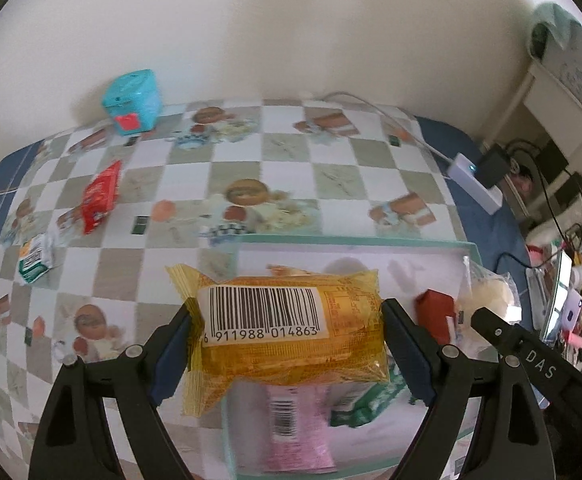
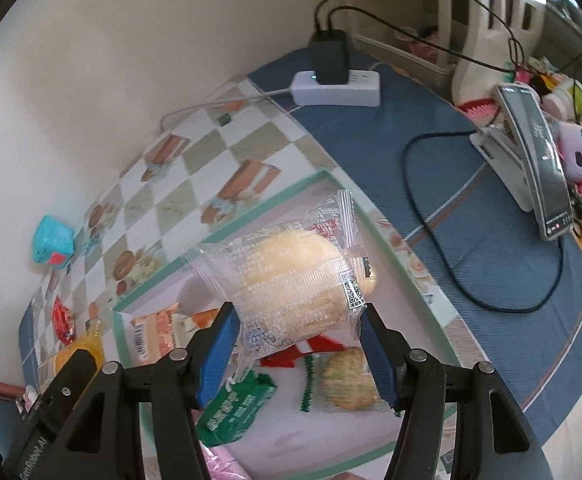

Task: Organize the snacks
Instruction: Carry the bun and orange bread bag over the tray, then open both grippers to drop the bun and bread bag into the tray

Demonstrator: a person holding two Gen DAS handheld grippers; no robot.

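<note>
My left gripper (image 1: 287, 332) is shut on a yellow snack packet (image 1: 291, 328) with a barcode label, held above the left part of a shallow green-rimmed tray (image 1: 355, 242). My right gripper (image 2: 297, 324) is shut on a clear-wrapped pale bun (image 2: 295, 276), held over the same tray (image 2: 251, 216). In the tray lie a pink packet (image 1: 295, 428), a green packet (image 2: 235, 408), a red packet (image 1: 437, 314), an orange packet (image 2: 155, 338) and a clear-wrapped round biscuit (image 2: 351, 380). On the checked cloth to the left sit a red packet (image 1: 101, 198) and a green-and-white packet (image 1: 35, 260).
A turquoise box (image 1: 133, 102) stands by the wall at the back. A white power strip (image 2: 337, 88) with a black charger and cables lies on the blue cloth to the right, near a phone on a stand (image 2: 539, 168). Cluttered small items fill the far right.
</note>
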